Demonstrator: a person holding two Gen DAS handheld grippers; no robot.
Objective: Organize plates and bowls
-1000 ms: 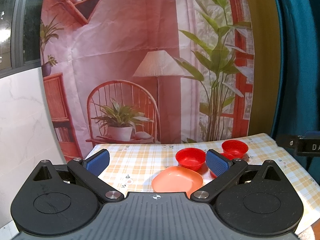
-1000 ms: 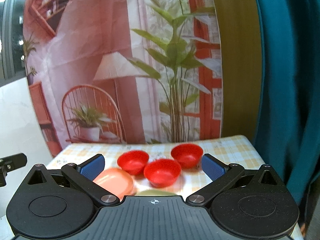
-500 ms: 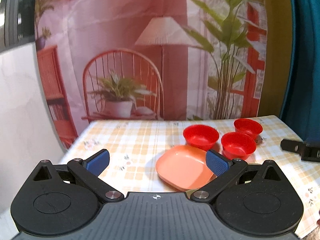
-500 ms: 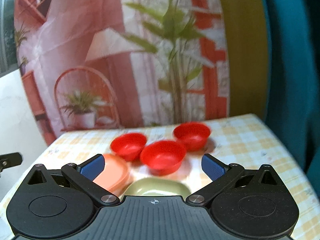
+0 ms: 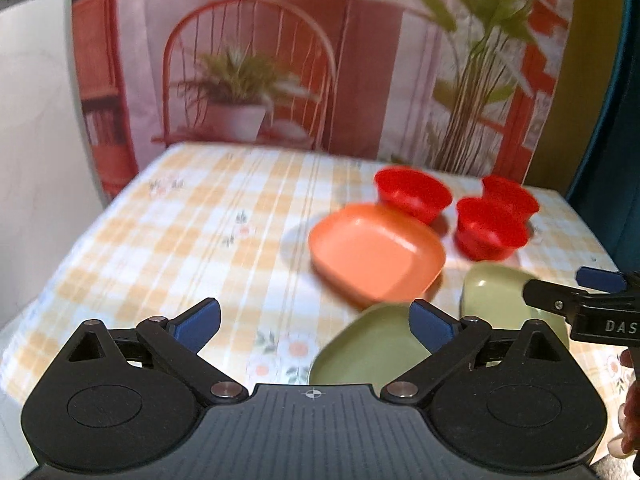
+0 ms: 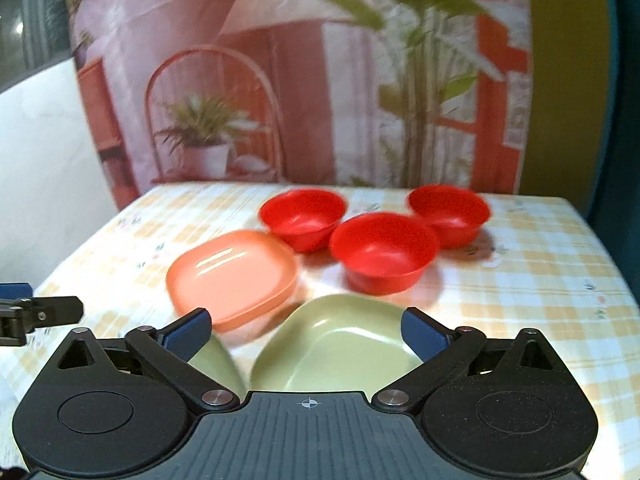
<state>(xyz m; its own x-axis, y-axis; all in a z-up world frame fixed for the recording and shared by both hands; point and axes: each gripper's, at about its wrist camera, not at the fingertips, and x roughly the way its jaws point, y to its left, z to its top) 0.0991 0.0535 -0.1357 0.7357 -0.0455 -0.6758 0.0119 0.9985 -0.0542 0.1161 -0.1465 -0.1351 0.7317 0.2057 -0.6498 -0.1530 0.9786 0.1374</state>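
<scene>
Three red bowls stand on the checked tablecloth: left, middle and right. An orange square plate lies left of them, and it also shows in the left wrist view. Two green square plates lie nearest me: one between my right fingers, one partly hidden at the left. My left gripper is open and empty above the near cloth. My right gripper is open and empty above the green plate.
The table has a yellow checked cloth and a printed backdrop behind its far edge. A teal curtain hangs at the right. The right gripper's finger reaches in at the right of the left wrist view.
Both grippers have tilted down and moved closer to the table. The green plates have come into view. Both stay open.
</scene>
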